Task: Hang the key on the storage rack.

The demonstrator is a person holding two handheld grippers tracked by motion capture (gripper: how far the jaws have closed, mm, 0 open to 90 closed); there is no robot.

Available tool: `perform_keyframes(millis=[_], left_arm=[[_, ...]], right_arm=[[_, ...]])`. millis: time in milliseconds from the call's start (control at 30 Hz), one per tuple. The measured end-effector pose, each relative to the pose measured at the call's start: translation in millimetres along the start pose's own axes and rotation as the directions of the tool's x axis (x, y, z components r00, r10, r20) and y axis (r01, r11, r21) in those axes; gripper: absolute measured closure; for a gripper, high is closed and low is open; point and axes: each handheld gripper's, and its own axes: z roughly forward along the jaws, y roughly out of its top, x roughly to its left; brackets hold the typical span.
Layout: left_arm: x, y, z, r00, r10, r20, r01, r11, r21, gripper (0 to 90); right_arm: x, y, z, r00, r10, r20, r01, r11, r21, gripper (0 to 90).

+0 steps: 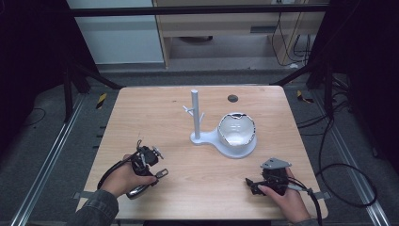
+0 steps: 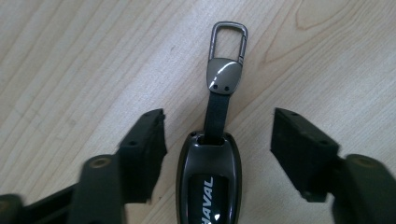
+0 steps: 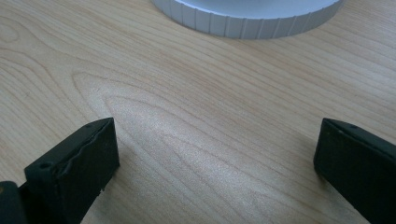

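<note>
1. We hold the left hand-held gripper (image 2: 218, 140) low over the counter (image 1: 188, 179), its jaws straddling the car key fob (image 2: 208, 182). Gaps show on both sides, so the pads do not yet press on it; nothing is grasped.
2. The fob lies flat near the counter's front left edge, its strap and metal clip (image 2: 226, 51) pointing away from us, towards the white key stand (image 1: 195, 115).
3. The right hand-held gripper (image 3: 215, 163) rests released near the front right of the counter, jaws wide apart with bare wood between them, just short of the stand's round dish (image 1: 236, 132).
4. Risk: the fob sits closer to one jaw than the other. If we close off-centre, that pad could push the glossy shell sideways and let it twist or slip out.
5. Risk: a grip only on the fob's tapered end may be shallow, so the fob could tip once lifted.
6. Risk: the dangling clip could swing and miss the stand's small pegs (image 1: 188, 110).
</note>
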Motion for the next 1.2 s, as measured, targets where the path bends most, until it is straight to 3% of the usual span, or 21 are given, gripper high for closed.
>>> perform_keyframes(millis=[400, 567, 800, 1200], left_arm=[[2.3, 6.1, 12.5, 0.9999, -0.011, -0.011, 0.012, 0.9984, 0.055, 48.1], [3.2, 8.6, 16.2, 0.9997, -0.021, -0.014, 0.021, 0.9989, 0.042, 49.6], [2.0, 8.5, 18.9, 1.0000, -0.004, -0.009, 0.004, 0.9988, 0.049, 52.9], [5.8, 6.8, 19.5, 1.0000, -0.009, 0.004, 0.008, 0.9987, 0.050, 63.2]], right_arm=[[-0.1, 0.0, 0.0, 1.0000, -0.001, 0.000, 0.001, 1.000, 0.000, 0.5], [-0.3, -0.1, -0.1, 1.0000, -0.003, -0.002, 0.003, 1.000, 0.000, 0.5], [-0.5, -0.2, -0.2, 1.0000, -0.006, -0.004, 0.006, 1.000, 0.000, 0.5], [-0.6, -0.2, -0.4, 1.0000, -0.007, -0.004, 0.007, 1.000, 0.001, 0.5]])
